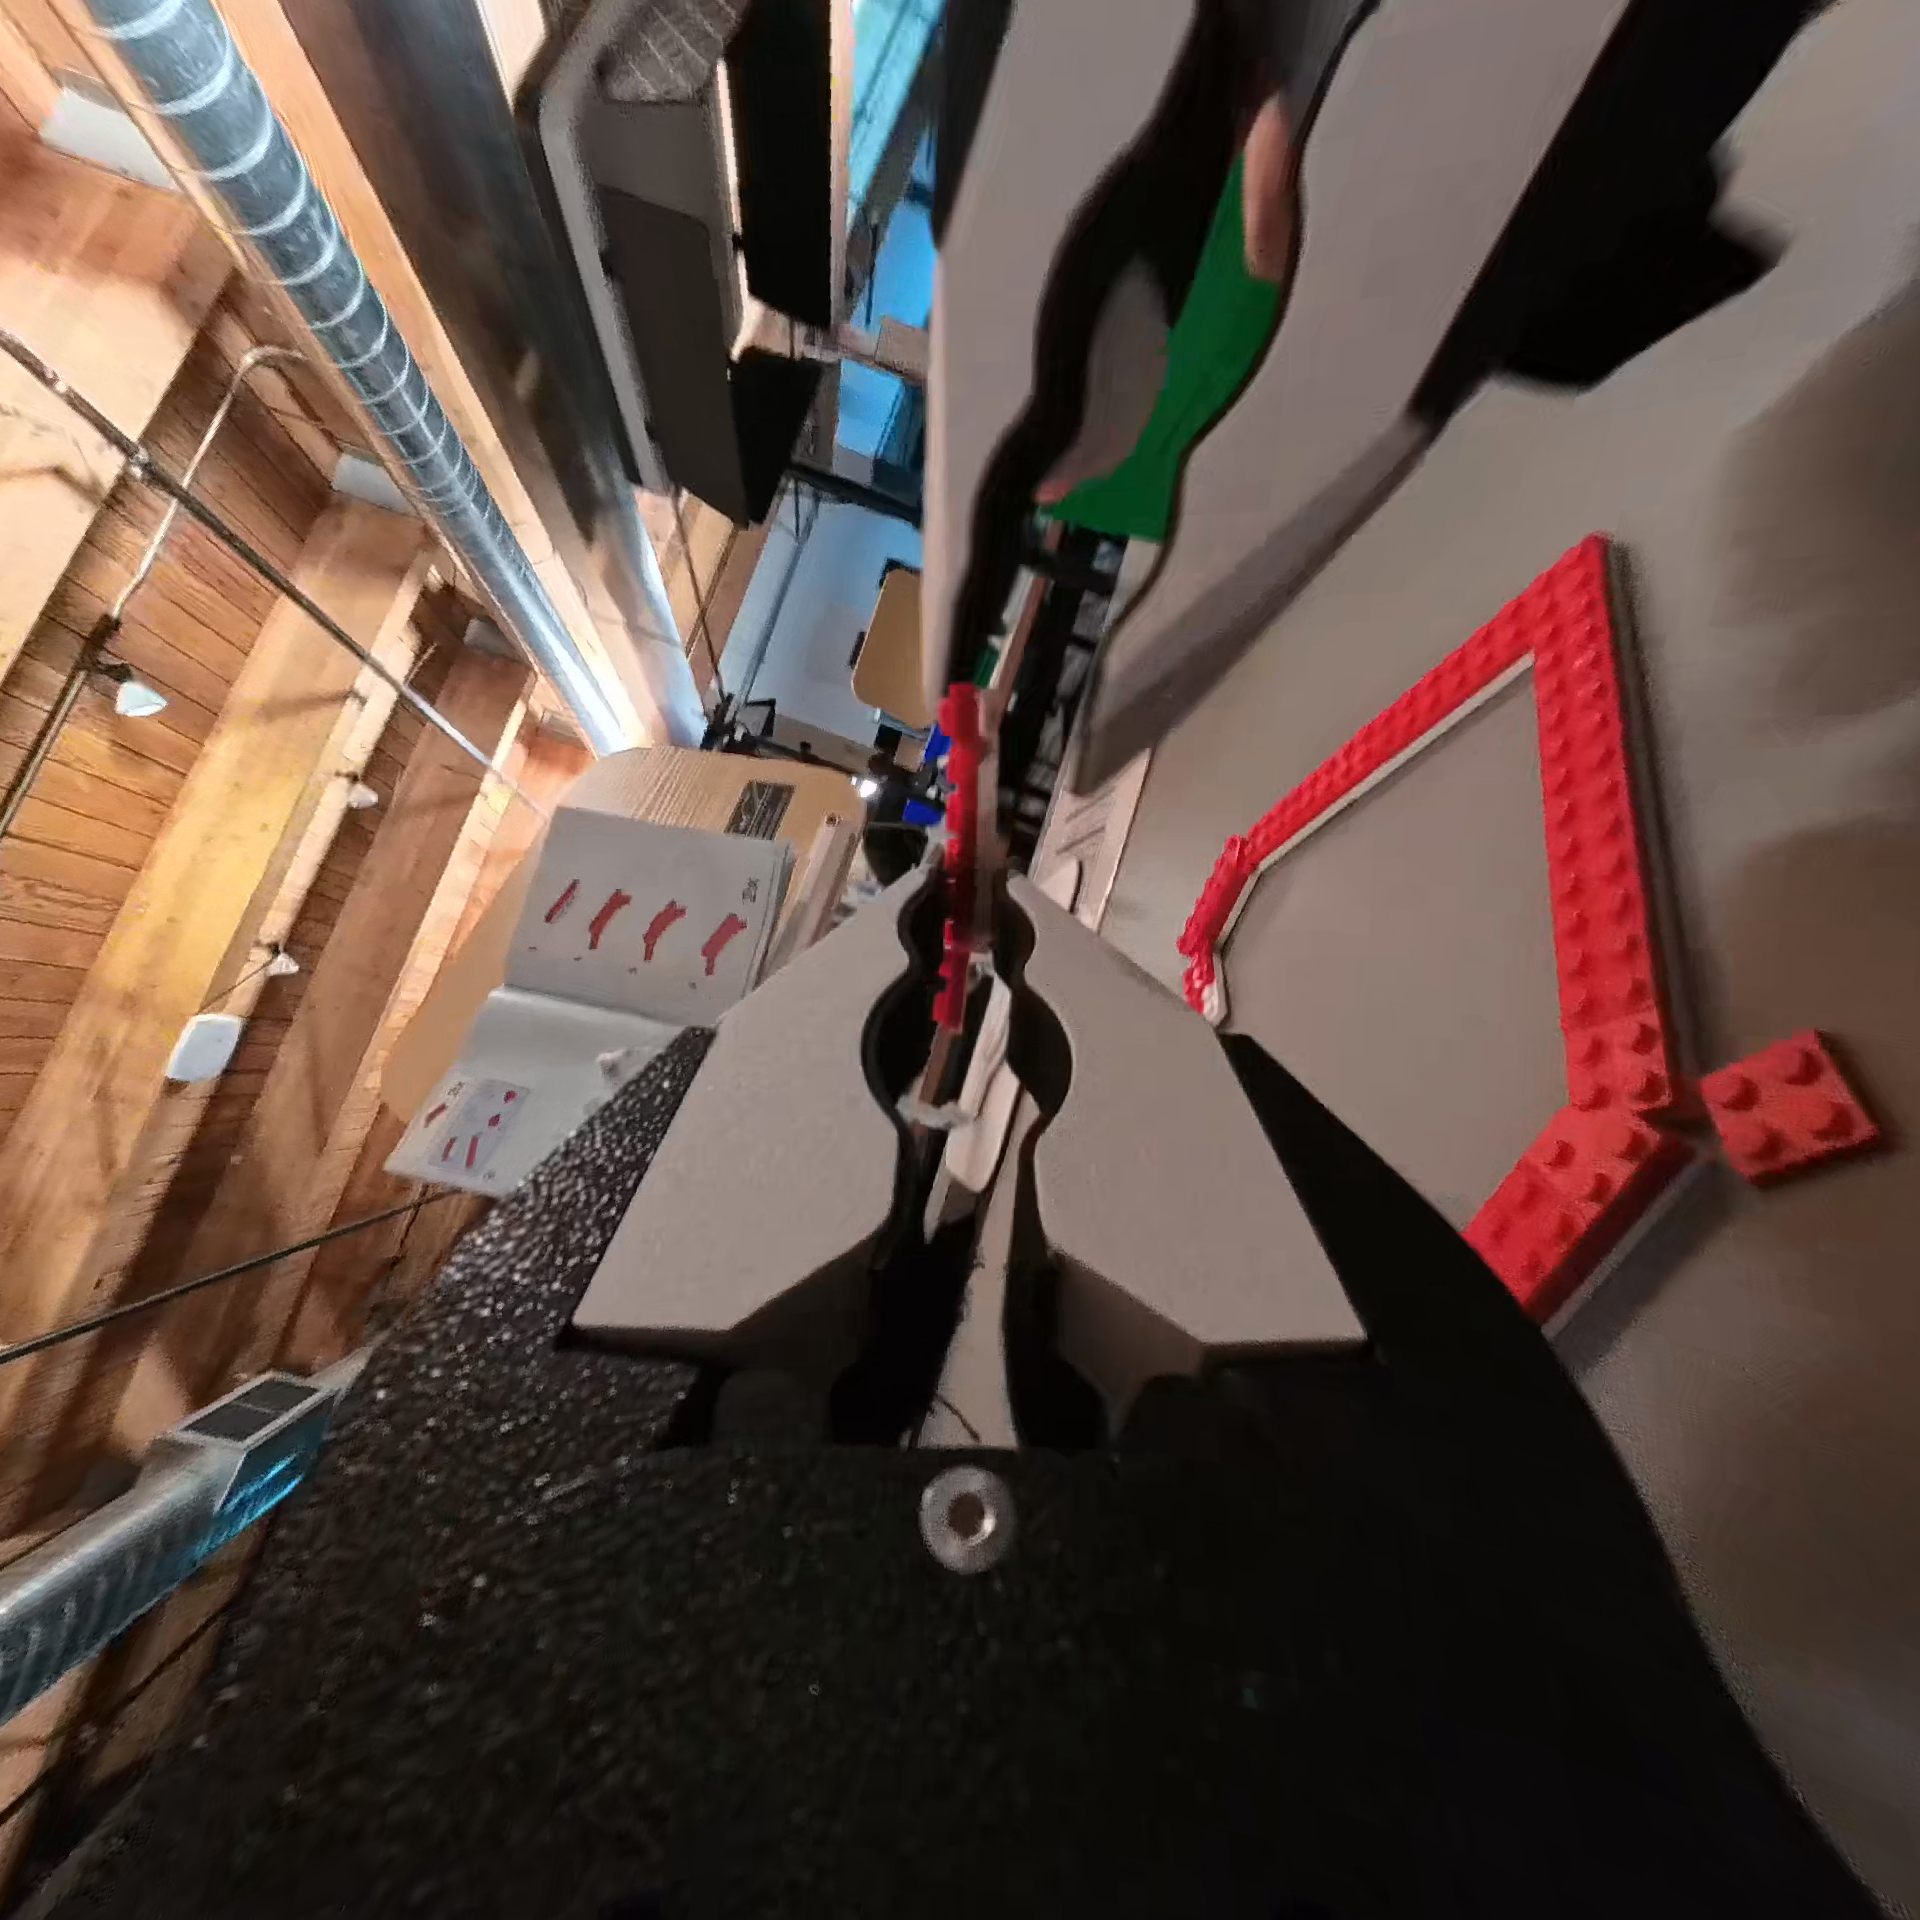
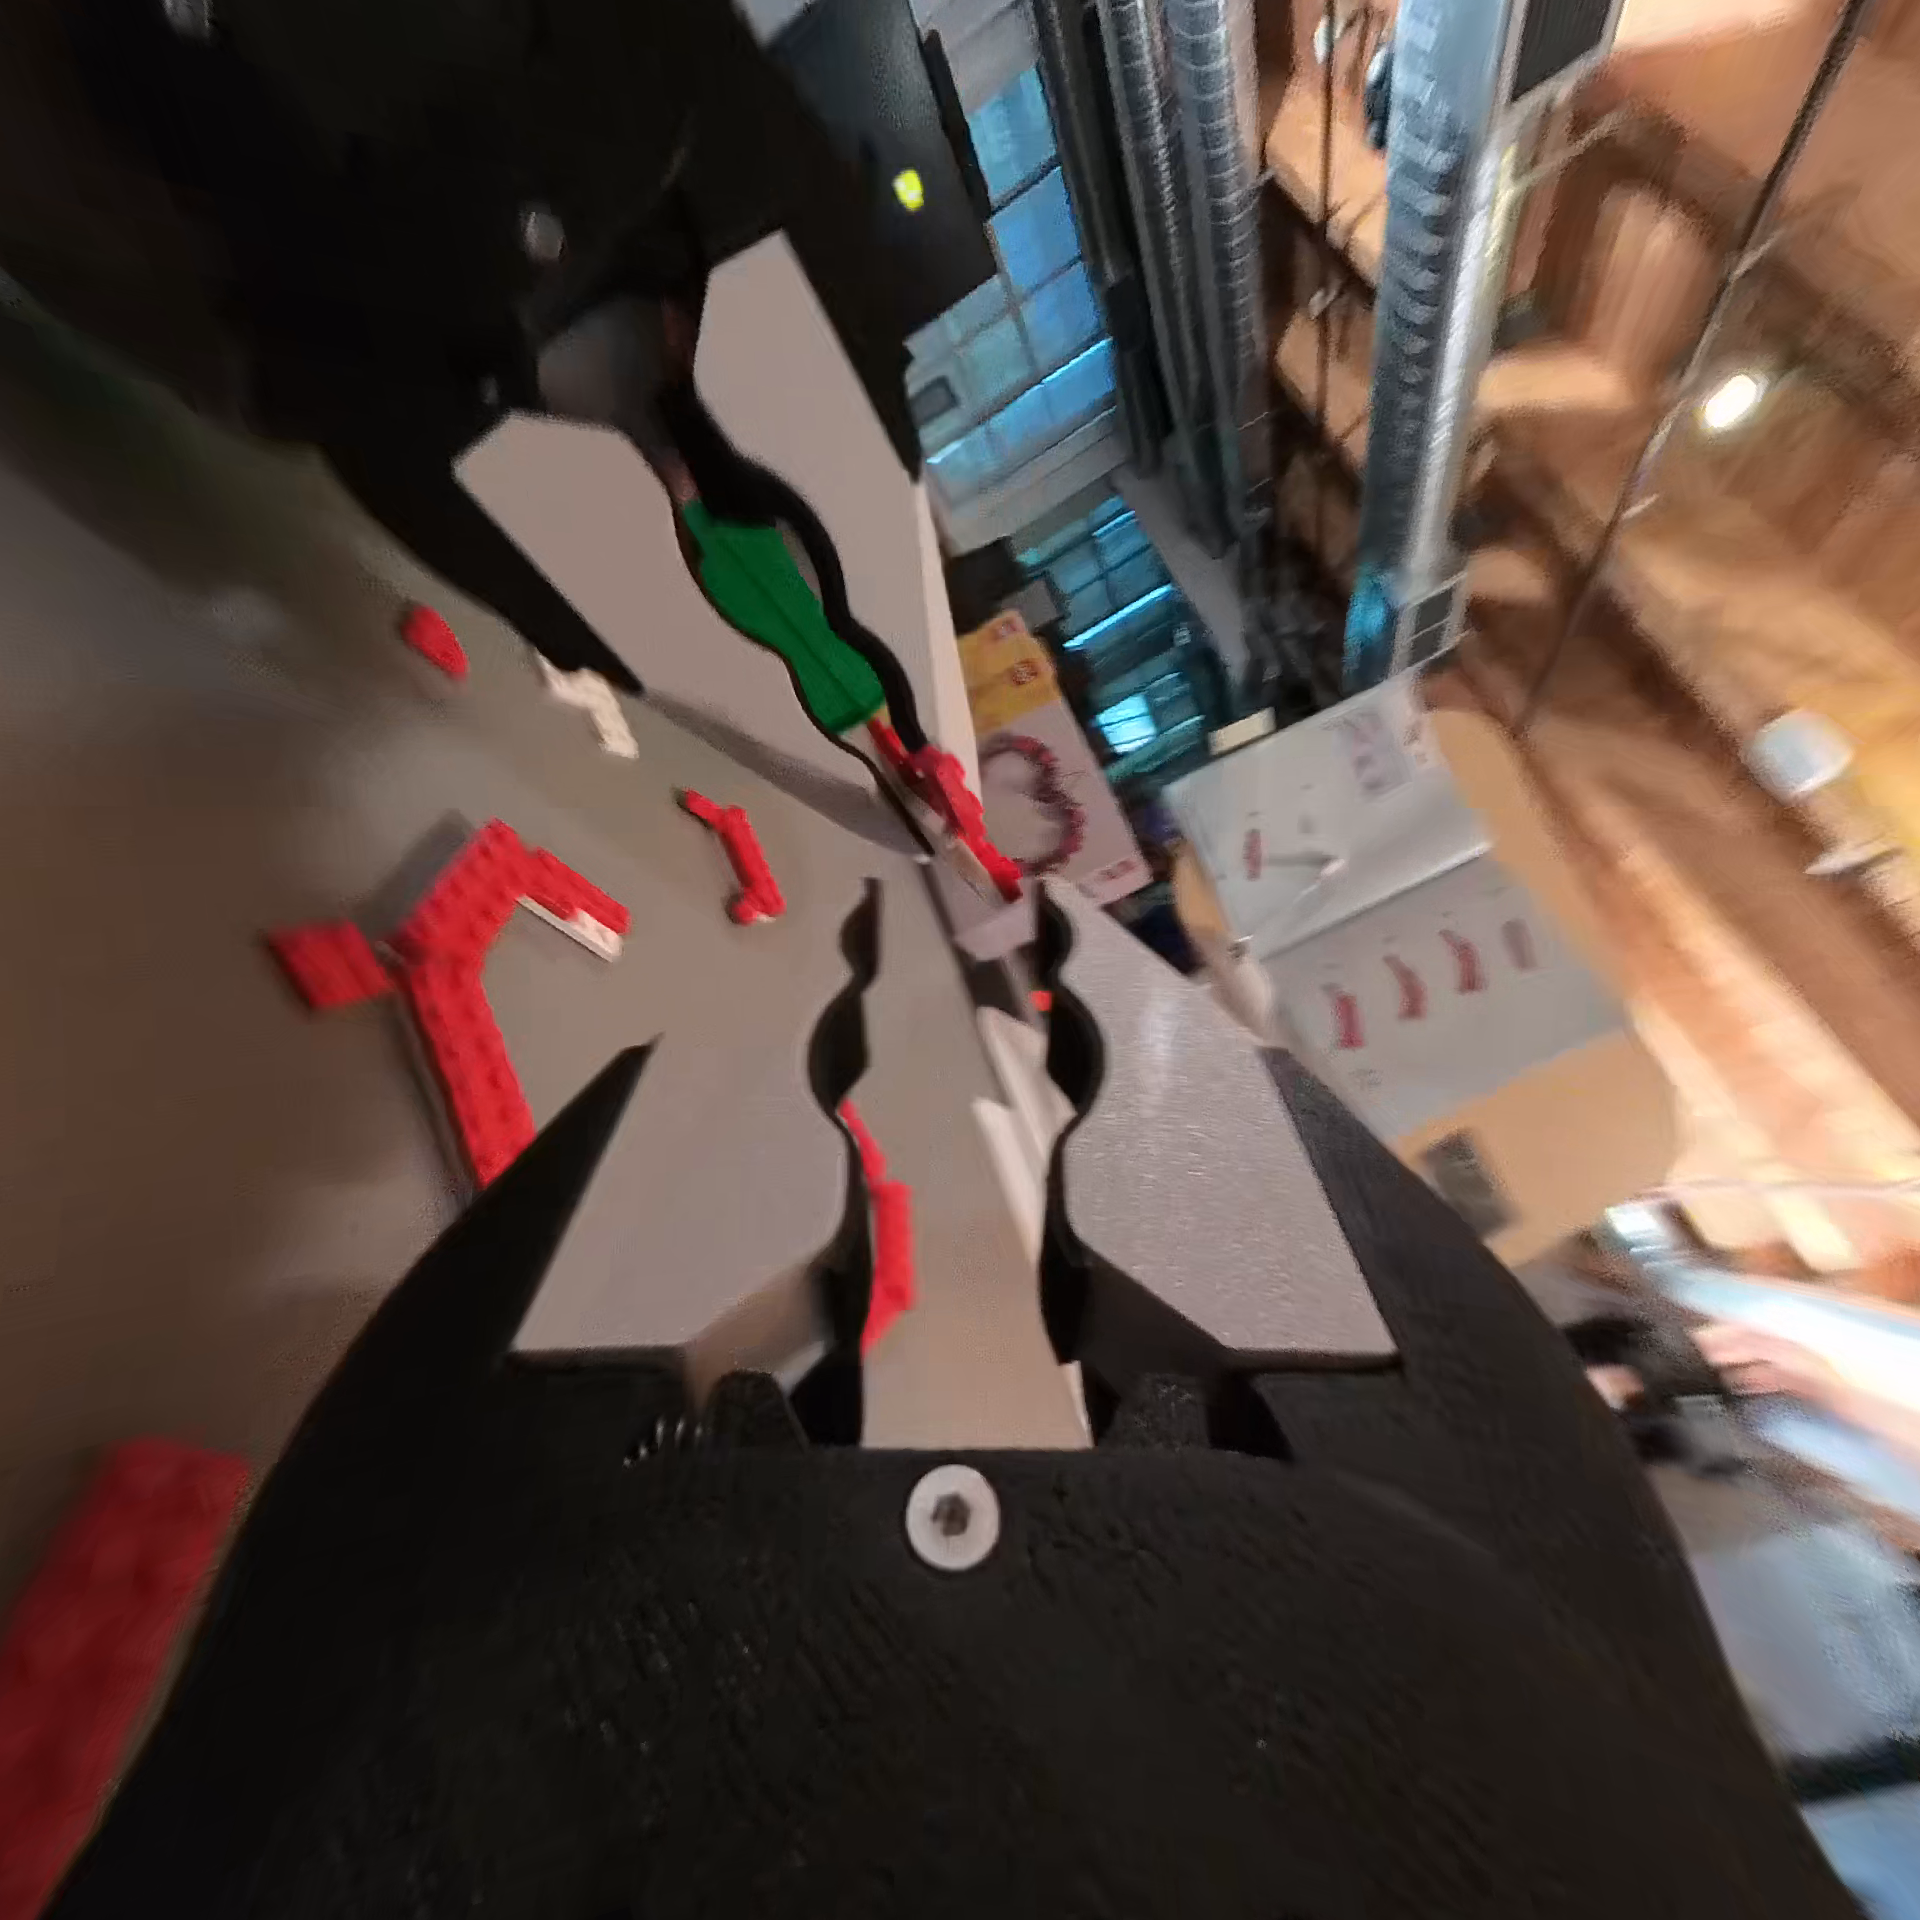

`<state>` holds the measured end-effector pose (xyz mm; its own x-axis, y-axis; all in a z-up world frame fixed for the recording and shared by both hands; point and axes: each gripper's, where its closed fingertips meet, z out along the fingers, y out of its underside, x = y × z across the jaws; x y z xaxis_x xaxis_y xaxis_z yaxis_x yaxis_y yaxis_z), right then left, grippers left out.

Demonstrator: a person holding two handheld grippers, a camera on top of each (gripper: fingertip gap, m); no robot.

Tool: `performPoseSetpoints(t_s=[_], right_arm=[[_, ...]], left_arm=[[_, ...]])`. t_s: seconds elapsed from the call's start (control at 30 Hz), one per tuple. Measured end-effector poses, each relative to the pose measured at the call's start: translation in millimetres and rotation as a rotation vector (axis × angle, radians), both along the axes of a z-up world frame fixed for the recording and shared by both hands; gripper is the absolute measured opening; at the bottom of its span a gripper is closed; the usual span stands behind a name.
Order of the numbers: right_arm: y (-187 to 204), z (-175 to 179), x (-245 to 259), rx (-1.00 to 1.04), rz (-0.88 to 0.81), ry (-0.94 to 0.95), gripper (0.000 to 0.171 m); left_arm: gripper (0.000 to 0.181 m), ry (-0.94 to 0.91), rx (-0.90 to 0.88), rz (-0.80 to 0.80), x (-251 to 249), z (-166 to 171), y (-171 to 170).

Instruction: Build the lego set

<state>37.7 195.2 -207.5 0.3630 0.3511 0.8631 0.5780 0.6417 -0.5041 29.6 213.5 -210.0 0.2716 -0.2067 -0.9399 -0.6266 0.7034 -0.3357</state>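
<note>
My left gripper is shut on a thin red and white plate strip, seen edge-on and held above the grey table. The strip also shows in the right wrist view, sticking out of the left gripper. My right gripper is open, with its tips on either side of the strip's far end. It shows blurred in the left wrist view. A red plate frame with white under its edge lies on the table, with a small square red plate beside it.
In the right wrist view, loose parts lie on the table: the red frame, a short red piece, a white piece and a large red plate. An open instruction booklet stands behind. A person's green sleeve shows through the fingers.
</note>
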Motion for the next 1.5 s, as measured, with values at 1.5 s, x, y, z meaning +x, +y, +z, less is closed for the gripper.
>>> performPoseSetpoints(t_s=[1.5], right_arm=[[1.1, 17.7, 6.2, -0.314, 0.066, 0.313, 0.019]], left_arm=[[0.006, -0.014, 0.007, 0.089, -2.0, -0.7, 10.9]])
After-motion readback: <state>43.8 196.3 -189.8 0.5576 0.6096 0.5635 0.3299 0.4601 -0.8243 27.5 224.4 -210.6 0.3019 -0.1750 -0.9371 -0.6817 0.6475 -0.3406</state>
